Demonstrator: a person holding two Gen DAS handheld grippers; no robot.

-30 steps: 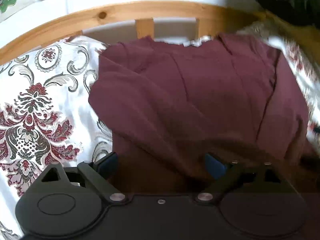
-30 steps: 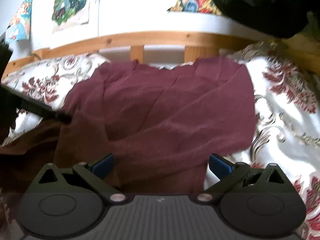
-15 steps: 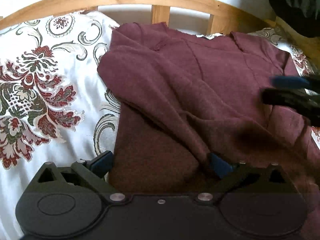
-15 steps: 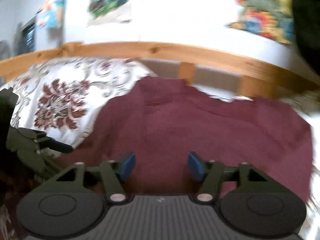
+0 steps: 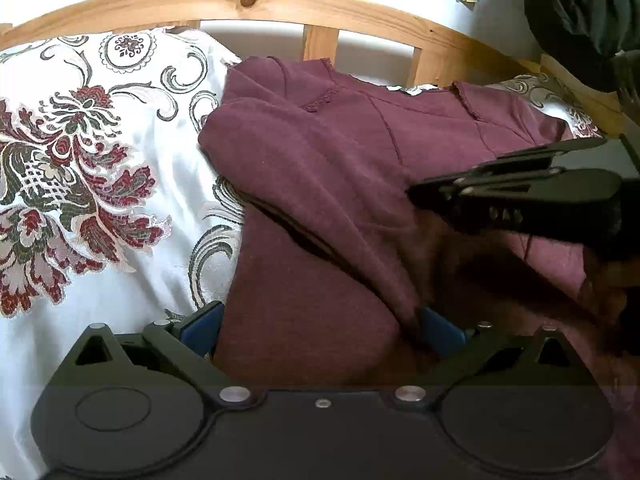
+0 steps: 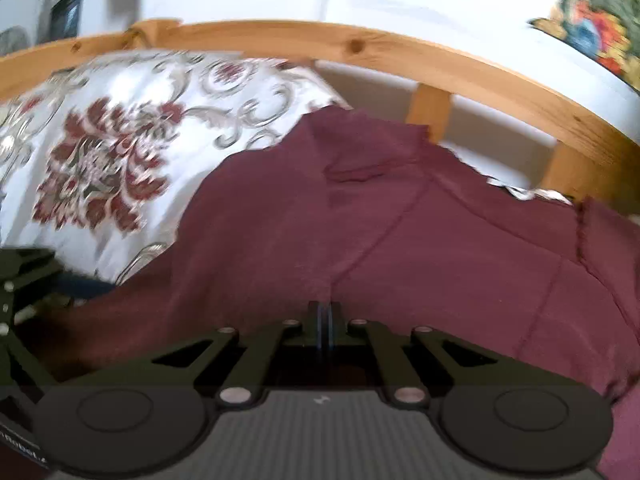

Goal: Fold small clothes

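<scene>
Two grippers work a single maroon top (image 5: 344, 168) that lies spread on the patterned bedspread (image 5: 92, 184), its neckline end nearest the wooden headboard rail (image 5: 248, 0). The right gripper (image 6: 324, 320) has its blue-lined fingers pressed together; cloth bunches right at their tips, so it appears to pinch a ridge of the top's middle, though the bite itself is hidden. The left gripper (image 5: 320, 330), on the side of the top farthest from the rail, has its fingers spread wide, with the fabric's edge lying between them, ungripped. To fold cleanly, I judge the left should close on that hem corner before anything lifts. Both ends should then rise together and travel toward the rail, keeping the crease straight. A one-sided pull would likely drag the sleeve layer askew.
</scene>
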